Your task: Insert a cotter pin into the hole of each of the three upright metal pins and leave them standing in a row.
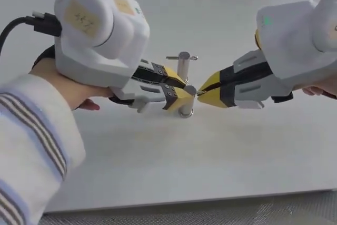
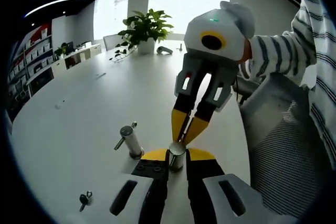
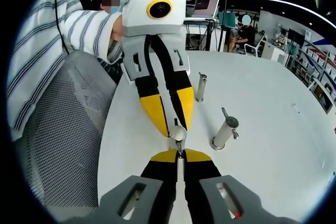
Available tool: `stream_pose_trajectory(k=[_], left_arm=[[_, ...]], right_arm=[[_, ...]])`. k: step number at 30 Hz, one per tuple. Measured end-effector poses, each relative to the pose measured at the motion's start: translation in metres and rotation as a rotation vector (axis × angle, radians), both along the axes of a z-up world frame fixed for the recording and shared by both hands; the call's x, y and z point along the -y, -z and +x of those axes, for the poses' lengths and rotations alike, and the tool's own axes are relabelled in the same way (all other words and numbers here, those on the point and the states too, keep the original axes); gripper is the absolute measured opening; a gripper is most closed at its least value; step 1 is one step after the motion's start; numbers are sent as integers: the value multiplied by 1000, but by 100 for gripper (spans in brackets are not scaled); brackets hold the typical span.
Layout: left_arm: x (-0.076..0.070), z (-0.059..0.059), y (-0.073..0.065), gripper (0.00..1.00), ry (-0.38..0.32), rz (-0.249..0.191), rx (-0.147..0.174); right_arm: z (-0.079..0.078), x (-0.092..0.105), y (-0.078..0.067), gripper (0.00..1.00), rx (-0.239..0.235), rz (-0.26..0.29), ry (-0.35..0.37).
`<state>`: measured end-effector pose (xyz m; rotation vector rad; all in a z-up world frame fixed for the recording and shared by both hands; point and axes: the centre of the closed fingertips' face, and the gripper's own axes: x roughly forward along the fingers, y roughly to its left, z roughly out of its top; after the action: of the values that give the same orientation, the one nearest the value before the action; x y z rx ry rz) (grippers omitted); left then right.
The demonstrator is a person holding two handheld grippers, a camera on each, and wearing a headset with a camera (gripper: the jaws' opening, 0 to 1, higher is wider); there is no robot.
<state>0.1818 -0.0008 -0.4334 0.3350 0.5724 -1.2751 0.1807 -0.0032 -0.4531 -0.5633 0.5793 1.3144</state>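
My left gripper [image 1: 185, 94] is shut on an upright metal pin [image 1: 186, 108] that stands on the white table; its yellow jaws clasp the pin [image 2: 177, 156] on both sides just below the top. My right gripper [image 1: 201, 93] comes in from the right, shut on a thin cotter pin [image 3: 179, 147] whose tip meets the top of the held pin [image 3: 178, 132]. Just behind stands a second metal pin [image 1: 183, 62] with a cotter pin through its head [image 2: 130, 141]. A third metal pin [image 3: 201, 86] stands farther off, beyond the left gripper [image 3: 168, 108].
A loose cotter pin [image 2: 84, 199] lies on the table to the left of the left gripper. A mesh chair [image 3: 58, 129] sits at the table's near edge [image 1: 210, 196]. A potted plant [image 2: 147, 27] stands at the far end.
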Motion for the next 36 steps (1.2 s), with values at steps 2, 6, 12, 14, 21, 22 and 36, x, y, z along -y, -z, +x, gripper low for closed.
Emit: stream_pose_trajectory(k=[2, 6, 12, 14, 21, 22, 36], left_arm=[[0, 0, 0, 9, -1, 0, -1], [0, -1, 0, 9, -2, 1, 1], [0, -1, 0, 9, -2, 0, -1], [1, -3, -1, 9, -1, 0, 0], [0, -2, 0, 8, 1, 1, 4], [0, -2, 0, 8, 2, 1, 4], [-3, -4, 2, 0, 3, -4, 0]], right_arm=[[0, 0, 1, 1, 9, -8, 0], [1, 7, 2, 16, 16, -24, 6], [-2, 13, -3, 8, 8, -22, 12], [-2, 14, -3, 7, 23, -29, 7], [-3, 10, -9, 0, 13, 5, 17], [-3, 9, -9, 0, 13, 4, 14], [-1, 10, -5, 0, 19, -17, 25]])
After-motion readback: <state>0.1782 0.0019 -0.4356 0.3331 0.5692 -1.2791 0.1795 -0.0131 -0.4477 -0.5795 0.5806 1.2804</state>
